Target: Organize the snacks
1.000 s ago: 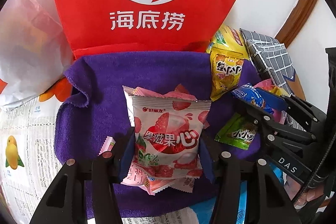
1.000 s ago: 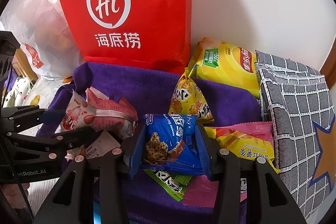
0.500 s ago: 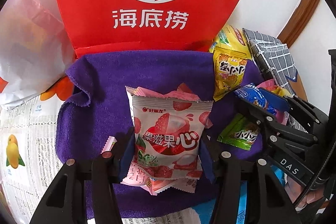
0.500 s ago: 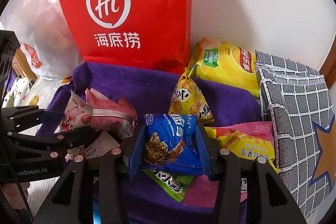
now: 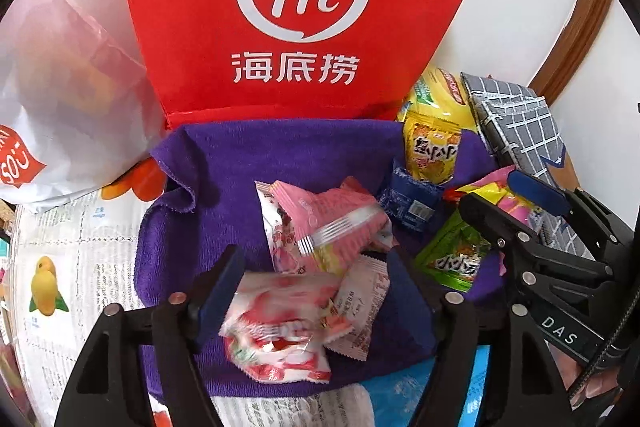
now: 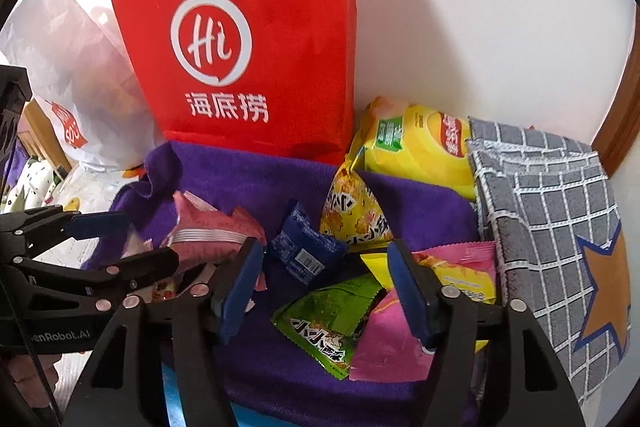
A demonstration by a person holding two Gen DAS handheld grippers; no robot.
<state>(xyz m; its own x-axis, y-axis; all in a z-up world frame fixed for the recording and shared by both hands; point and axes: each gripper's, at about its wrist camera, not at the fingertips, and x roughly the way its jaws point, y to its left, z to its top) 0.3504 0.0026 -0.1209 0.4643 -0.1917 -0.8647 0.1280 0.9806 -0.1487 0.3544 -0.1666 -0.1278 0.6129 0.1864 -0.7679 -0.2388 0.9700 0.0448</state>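
The left gripper [image 5: 320,291] is seen with fingers spread, having just been opening; the blurred strawberry packet [image 5: 280,331] lies loose between them on the purple towel [image 5: 240,155], against a pile of pink packets [image 5: 324,223]. The right gripper [image 6: 324,291] is likewise spread after just opening, the blue cookie packet [image 6: 304,247] lying free beyond its fingers, a green packet [image 6: 328,323] beneath them. Behind the towel a red paper bag [image 6: 248,39] is stood.

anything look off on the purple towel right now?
Yes. The strawberry packet lies crooked and blurred between the open left gripper fingers, overlapping the pink packets. The purple towel is bunched at its back left corner.
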